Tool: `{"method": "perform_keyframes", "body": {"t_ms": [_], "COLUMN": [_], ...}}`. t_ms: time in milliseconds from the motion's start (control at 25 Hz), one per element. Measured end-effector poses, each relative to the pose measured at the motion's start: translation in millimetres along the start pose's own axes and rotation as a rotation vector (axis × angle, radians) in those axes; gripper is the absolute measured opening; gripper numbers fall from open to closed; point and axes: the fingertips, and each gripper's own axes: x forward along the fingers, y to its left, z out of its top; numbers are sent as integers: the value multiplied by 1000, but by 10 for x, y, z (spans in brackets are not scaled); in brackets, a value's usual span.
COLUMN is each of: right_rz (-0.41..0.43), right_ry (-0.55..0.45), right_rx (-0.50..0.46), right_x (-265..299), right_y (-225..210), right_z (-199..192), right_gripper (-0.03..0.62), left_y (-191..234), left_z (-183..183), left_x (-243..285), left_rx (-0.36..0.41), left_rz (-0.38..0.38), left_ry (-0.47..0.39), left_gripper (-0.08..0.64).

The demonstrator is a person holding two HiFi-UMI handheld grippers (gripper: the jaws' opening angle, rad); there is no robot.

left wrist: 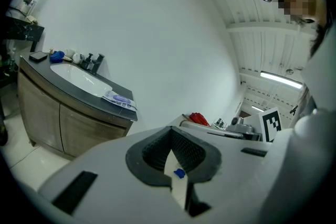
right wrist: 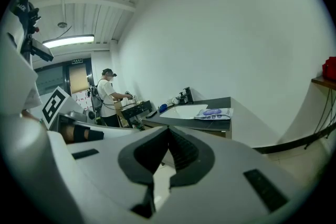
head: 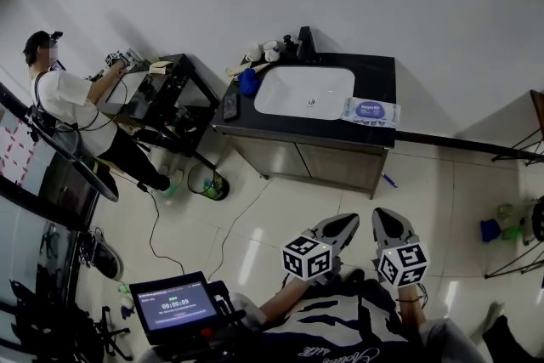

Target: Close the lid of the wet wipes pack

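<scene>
The wet wipes pack [head: 371, 111] lies flat on the dark counter [head: 378, 69], to the right of the white sink basin [head: 303, 91]. It is white with a purple label; whether its lid is up is too small to tell. It also shows in the left gripper view as the pack [left wrist: 119, 99] and in the right gripper view as the pack [right wrist: 212, 112]. Both grippers hover over the floor well short of the cabinet, held close together. My left gripper [head: 344, 224] [left wrist: 170, 131] is shut and empty. My right gripper [head: 384, 219] [right wrist: 168, 131] is shut and empty too.
A faucet [head: 303, 43], a blue cloth [head: 247, 82] and a dark phone [head: 229, 105] sit around the basin. Another person [head: 72, 106] works at a black table [head: 166, 93] on the left. Cables and a green tub [head: 210, 185] lie on the tiled floor. A tablet [head: 176, 305] sits near my left.
</scene>
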Motion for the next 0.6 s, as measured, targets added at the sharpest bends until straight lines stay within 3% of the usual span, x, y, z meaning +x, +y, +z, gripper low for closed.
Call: {"method": "perform_keyframes", "body": {"t_ms": [280,600], "right_rz": [7,-1], "right_ry": [2,5], "right_rx": [-9,-19], "right_x": [83,133], "right_y": [457,582], "right_z": [154,104], "right_gripper": [-5,-5], "left_y": [138,210], "left_z": [273,308], "left_x": [-432,-555], "left_rx": [-23,-9], "left_rz": [40,36], "left_ry": [-44,-68], "left_gripper": [0,0]}}
